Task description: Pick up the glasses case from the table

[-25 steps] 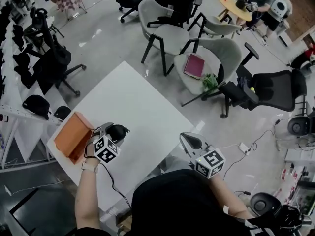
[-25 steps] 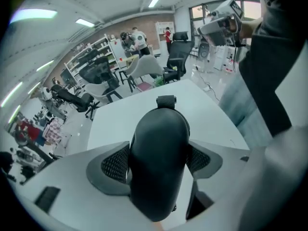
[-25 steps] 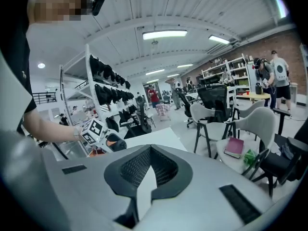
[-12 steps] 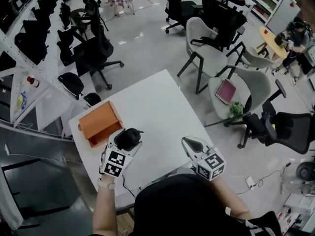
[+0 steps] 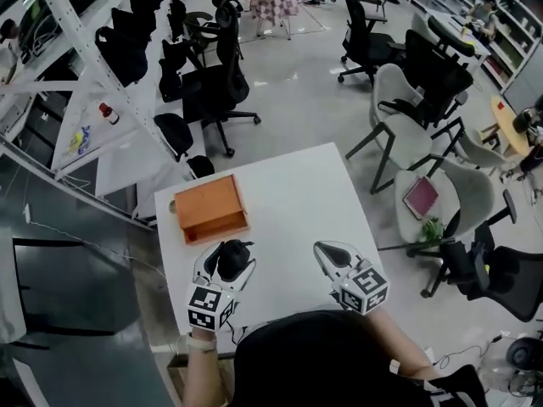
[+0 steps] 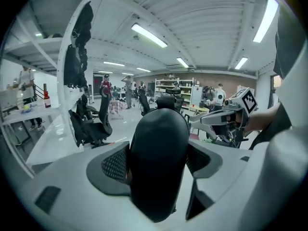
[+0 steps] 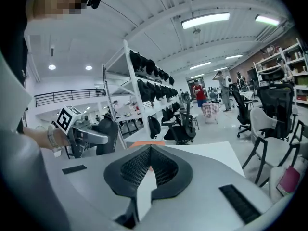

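Note:
My left gripper (image 5: 227, 253) is shut on the black glasses case (image 5: 232, 263), which it holds over the near left part of the white table (image 5: 288, 197). In the left gripper view the rounded, dark case (image 6: 159, 162) stands on end between the two jaws and fills the gap. Near the table's front edge, my right gripper (image 5: 325, 249) is shut with nothing in it. Its jaws (image 7: 150, 153) meet in a point. From the right gripper view, the left gripper with the case (image 7: 105, 134) shows at the left.
An open orange box (image 5: 210, 209) lies on the table's far left, just beyond the left gripper. A metal shelving rack (image 5: 102, 83) runs along the left. Black and grey office chairs (image 5: 399, 117) stand on the floor behind and right of the table.
The head view has swung round, so the table now lies straight ahead. The left gripper still holds the case and sits a little farther from the orange box. The right gripper stays shut.

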`<state>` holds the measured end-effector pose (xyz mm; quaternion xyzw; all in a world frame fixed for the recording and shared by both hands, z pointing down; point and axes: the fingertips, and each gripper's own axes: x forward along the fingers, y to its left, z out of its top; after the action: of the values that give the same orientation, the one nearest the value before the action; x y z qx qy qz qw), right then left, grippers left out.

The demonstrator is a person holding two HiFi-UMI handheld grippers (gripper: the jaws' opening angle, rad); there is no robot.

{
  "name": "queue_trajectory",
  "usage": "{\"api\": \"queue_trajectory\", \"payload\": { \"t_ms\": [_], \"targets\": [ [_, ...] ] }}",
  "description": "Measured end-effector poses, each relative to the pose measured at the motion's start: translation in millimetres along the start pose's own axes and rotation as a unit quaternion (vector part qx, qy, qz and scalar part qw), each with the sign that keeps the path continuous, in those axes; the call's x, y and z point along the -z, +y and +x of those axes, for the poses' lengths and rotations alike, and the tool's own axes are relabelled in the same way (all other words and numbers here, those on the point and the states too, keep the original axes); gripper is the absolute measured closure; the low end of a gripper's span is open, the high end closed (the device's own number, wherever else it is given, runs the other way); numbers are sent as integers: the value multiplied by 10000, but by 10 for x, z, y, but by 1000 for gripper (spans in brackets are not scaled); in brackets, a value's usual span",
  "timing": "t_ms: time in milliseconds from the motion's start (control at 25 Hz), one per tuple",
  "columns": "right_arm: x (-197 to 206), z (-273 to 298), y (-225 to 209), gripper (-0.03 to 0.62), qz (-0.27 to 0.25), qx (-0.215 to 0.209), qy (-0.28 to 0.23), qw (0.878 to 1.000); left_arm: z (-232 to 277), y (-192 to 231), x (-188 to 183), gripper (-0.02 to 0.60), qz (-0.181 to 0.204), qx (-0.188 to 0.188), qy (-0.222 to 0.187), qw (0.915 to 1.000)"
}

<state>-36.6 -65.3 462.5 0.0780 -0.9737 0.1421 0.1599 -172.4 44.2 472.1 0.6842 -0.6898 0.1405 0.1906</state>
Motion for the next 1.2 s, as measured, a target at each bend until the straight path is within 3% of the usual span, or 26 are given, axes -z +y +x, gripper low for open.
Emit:
{"api": "queue_trajectory", "payload": {
  "t_ms": [320,600,1200],
  "targets": [
    [-177,237,197,568,-199,-448,56,9988,-339,137,-28,222,-276,-536,-410,9973],
    [-244,263,323,568,-323,-681,89,9971,-381,96,34,222,-439,-610,-495,9959],
    [-188,170,351,569,-591,-638,177,9961,-390,26,-52,222,-533,-567,-676,9947]
  ]
}}
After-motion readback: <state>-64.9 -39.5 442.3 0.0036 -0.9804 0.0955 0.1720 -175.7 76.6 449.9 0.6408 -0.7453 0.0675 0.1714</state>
